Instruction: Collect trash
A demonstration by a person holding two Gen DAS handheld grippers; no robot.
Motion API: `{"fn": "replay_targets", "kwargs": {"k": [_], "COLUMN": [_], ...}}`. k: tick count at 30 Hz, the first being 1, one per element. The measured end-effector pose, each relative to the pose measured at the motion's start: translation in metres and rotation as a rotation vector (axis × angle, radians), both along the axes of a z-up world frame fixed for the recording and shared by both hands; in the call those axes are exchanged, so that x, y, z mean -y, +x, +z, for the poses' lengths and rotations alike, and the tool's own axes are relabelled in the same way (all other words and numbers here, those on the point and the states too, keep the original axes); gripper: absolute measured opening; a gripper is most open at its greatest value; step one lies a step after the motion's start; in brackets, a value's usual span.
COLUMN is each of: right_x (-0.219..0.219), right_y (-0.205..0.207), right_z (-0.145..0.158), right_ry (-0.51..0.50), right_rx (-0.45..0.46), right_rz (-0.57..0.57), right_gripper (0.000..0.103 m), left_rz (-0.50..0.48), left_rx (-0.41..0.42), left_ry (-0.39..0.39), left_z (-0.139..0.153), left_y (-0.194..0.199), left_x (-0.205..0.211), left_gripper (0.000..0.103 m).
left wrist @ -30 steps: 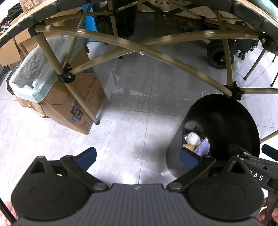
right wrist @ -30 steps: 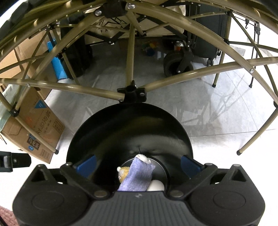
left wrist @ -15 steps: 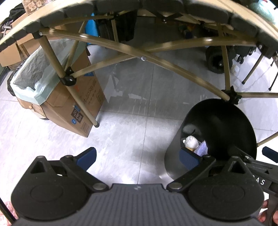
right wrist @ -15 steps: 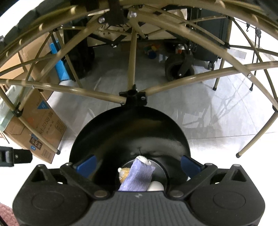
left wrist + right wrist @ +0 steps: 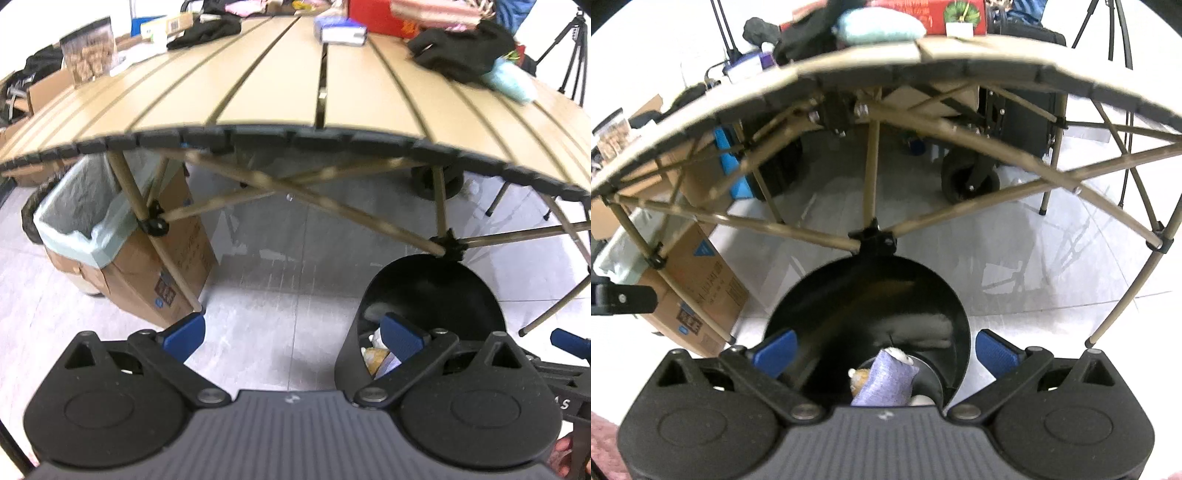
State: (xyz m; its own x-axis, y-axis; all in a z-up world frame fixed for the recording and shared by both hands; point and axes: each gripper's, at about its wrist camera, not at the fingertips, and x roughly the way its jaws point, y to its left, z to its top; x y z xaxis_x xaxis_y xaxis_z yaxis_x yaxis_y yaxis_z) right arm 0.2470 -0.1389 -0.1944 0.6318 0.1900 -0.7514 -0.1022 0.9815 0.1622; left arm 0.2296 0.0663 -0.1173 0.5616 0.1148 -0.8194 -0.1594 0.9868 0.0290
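At the left of the left wrist view a lined cardboard box [image 5: 122,266] is standing under the slatted bench [image 5: 295,85]; the left claw [image 5: 293,334] is gaping wide and empty at bottom centre, with the black bin [image 5: 428,295] at lower right. In the right wrist view the right claw [image 5: 886,349] is spreading empty over that bin [image 5: 868,306], where purple trash [image 5: 886,380] is lying inside.
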Motion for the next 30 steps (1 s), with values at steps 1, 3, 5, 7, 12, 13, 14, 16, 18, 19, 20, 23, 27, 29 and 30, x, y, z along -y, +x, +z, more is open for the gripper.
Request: {"fn": "replay_targets", "kwargs": {"k": [1, 3, 5, 7, 12, 13, 14, 16, 18, 19, 20, 23, 27, 29, 30], "right_x": [0.001, 0.004, 0.006, 0.007, 0.010, 0.010, 0.011, 0.014, 0.018, 0.020, 0.023, 0.029, 0.034, 0.036, 0.037], "right_y": [-0.004, -0.010, -0.016, -0.021, -0.033, -0.034, -0.035, -0.036, -0.036, -0.035, -0.034, -0.028, -0.019, -0.013, -0.009], "right_z": [0.006, 0.018, 0.031, 0.045, 0.077, 0.083, 0.089, 0.100, 0.112, 0.118, 0.121, 0.132, 0.142, 0.146, 0.147], "right_ry": [0.009, 0.025, 0.041, 0.056, 0.072, 0.071, 0.070, 0.070, 0.073, 0.075, 0.077, 0.094, 0.110, 0.117, 0.120], "right_rx": [0.013, 0.038, 0.066, 0.098, 0.195, 0.216, 0.237, 0.278, 0.316, 0.335, 0.349, 0.381, 0.419, 0.434, 0.441], "right_rz": [0.005, 0.017, 0.027, 0.037, 0.057, 0.059, 0.058, 0.051, 0.037, 0.027, 0.019, -0.005, -0.034, -0.046, -0.052], "right_gripper": [0.103, 0.103, 0.103, 0.103, 0.103, 0.103, 0.103, 0.103, 0.103, 0.103, 0.103, 0.103, 0.103, 0.103, 0.103], "left_rz": [-0.010, -0.023, -0.032, -0.030, -0.025, -0.025, -0.026, -0.027, -0.030, -0.029, -0.028, -0.023, -0.014, -0.011, -0.009], "left_rx": [0.014, 0.037, 0.063, 0.089, 0.149, 0.158, 0.170, 0.192, 0.214, 0.224, 0.235, 0.271, 0.316, 0.339, 0.347], "left_ry": [0.001, 0.009, 0.011, 0.015, 0.015, 0.014, 0.012, 0.009, 0.004, 0.002, -0.002, -0.015, -0.039, -0.049, -0.051], "left_z": [0.005, 0.014, 0.024, 0.033, 0.055, 0.059, 0.063, 0.071, 0.078, 0.081, 0.085, 0.096, 0.110, 0.116, 0.118], "left_y": [-0.004, -0.009, -0.014, -0.018, -0.020, -0.020, -0.020, -0.019, -0.018, -0.017, -0.016, -0.012, -0.004, 0.003, 0.006], "left_x": [0.001, 0.003, 0.003, 0.002, 0.001, 0.002, 0.002, 0.005, 0.007, 0.009, 0.010, 0.013, 0.016, 0.018, 0.018], "left_gripper": [0.103, 0.103, 0.103, 0.103, 0.103, 0.103, 0.103, 0.103, 0.103, 0.103, 0.103, 0.103, 0.103, 0.103, 0.103]}}
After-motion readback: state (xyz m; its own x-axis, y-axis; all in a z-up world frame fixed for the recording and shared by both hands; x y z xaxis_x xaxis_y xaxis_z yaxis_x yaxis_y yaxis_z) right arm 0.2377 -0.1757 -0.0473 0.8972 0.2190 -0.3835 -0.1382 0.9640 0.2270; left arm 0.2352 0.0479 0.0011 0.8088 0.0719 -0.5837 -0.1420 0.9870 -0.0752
